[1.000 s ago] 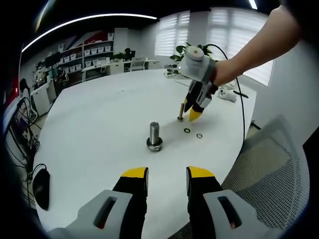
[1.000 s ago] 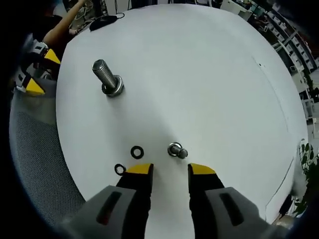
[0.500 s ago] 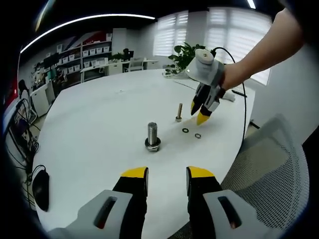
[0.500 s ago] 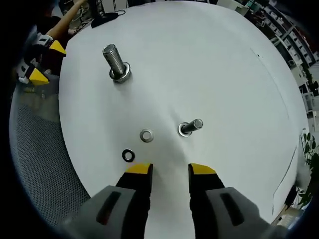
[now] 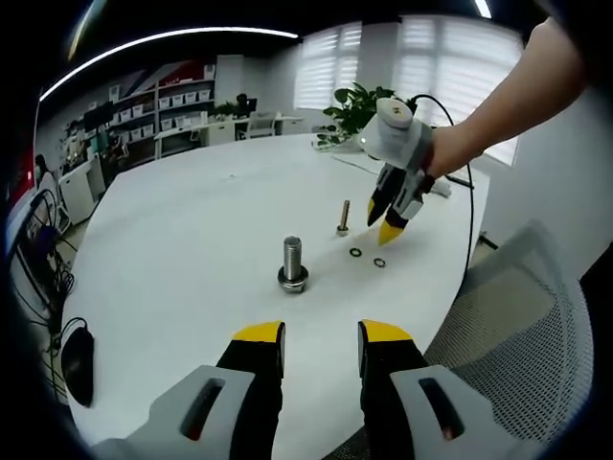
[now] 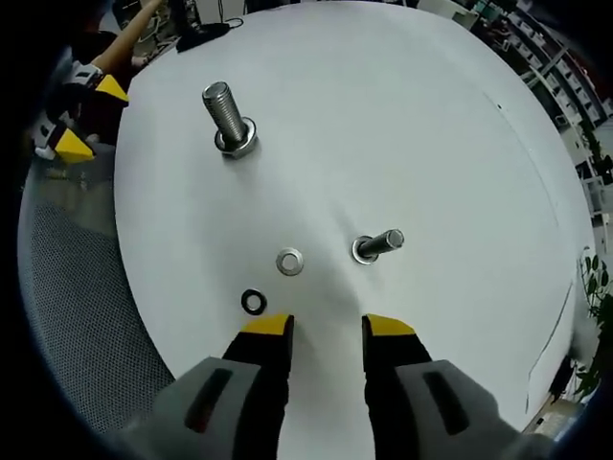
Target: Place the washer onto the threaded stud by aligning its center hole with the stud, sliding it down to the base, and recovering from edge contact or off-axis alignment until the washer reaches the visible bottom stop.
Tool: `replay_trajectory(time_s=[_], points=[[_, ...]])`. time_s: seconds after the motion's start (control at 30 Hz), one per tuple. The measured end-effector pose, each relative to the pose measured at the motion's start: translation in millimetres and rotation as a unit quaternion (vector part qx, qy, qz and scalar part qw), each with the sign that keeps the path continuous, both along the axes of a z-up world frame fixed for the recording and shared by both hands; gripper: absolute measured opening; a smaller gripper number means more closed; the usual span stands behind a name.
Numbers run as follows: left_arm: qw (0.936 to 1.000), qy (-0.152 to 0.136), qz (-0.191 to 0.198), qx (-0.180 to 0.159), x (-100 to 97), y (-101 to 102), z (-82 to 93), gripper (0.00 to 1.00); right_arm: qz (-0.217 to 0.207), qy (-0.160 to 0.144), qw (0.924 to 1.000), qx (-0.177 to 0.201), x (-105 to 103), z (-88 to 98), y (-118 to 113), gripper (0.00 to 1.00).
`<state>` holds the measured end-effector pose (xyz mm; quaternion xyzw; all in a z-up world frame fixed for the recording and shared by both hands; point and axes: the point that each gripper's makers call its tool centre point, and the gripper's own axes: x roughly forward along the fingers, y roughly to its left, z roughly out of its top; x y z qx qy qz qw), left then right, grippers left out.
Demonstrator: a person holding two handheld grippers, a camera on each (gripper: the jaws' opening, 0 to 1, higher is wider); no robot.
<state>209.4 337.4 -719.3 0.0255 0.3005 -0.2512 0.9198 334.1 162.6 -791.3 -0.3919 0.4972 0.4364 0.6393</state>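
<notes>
No brand, label or writing can be read on the parts or on the table; the boxes on the far shelves are too small to read.

Your left gripper (image 5: 321, 333) hangs over the near edge of the white table (image 5: 192, 249), its yellow-tipped jaws standing apart with nothing between them. Your right gripper (image 6: 327, 326) is above the table with its jaws also parted and empty; in the left gripper view you see it (image 5: 386, 218) hovering just beyond the small parts, held by your hand (image 5: 450, 153).

The slim threaded stud (image 6: 376, 245) stands upright on the table, just ahead of the right jaws. The silver washer (image 6: 289, 261) lies flat on the table beside it, apart from the stud. The dark washer (image 6: 253, 302) lies nearer to the table edge, just in front of the left jaw of that gripper. The big bolt (image 6: 230, 117) with a ring at its base stands well apart from them, closer to your left gripper.

The washers are near the rounded table edge, where a mesh chair (image 5: 517, 326) stands. Around the stud the table surface is bare on the other sides.
</notes>
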Motion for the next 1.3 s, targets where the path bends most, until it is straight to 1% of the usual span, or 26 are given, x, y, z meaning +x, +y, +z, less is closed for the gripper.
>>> replay_trajectory(time_s=[0.23, 0.5, 0.8, 0.97, 1.0, 1.03, 1.2, 1.3], points=[[1.0000, 0.000, 0.000, 0.001, -0.1, -0.4, -0.3, 0.29, 0.001, 0.002, 1.0000, 0.000, -1.8, -2.1, -0.9, 0.31], [1.0000, 0.000, -0.001, 0.001, -0.6, -1.4, 0.2, 0.29, 0.002, 0.008, 1.0000, 0.002, -8.4, -4.2, 0.6, 0.31], [1.0000, 0.000, 0.000, 0.000, -0.2, -1.3, 0.6, 0.29, 0.005, 0.021, 0.9997, 0.012, -20.0, -7.2, 8.6, 0.32], [1.0000, 0.000, 0.000, 0.000, -0.2, -1.4, 0.5, 0.29, 0.008, 0.037, 0.9990, 0.024, -30.0, -10.6, 15.9, 0.32], [1.0000, 0.001, 0.001, 0.000, -0.2, -1.3, 0.3, 0.29, 0.013, 0.030, 0.9993, 0.021, -29.7, -10.8, 16.2, 0.32], [1.0000, 0.001, 0.001, 0.001, -0.2, -1.1, 0.1, 0.29, 0.017, 0.030, 0.9992, 0.023, -30.4, -10.8, 17.5, 0.31], [1.0000, 0.001, 0.003, -0.001, -0.3, -0.5, 0.6, 0.29, 0.029, 0.034, 0.9987, 0.024, -36.6, -8.6, 21.7, 0.30], [1.0000, -0.001, 0.002, -0.001, 0.1, -0.8, 1.0, 0.29, 0.028, 0.036, 0.9985, 0.029, -39.0, -6.5, 23.3, 0.30]])
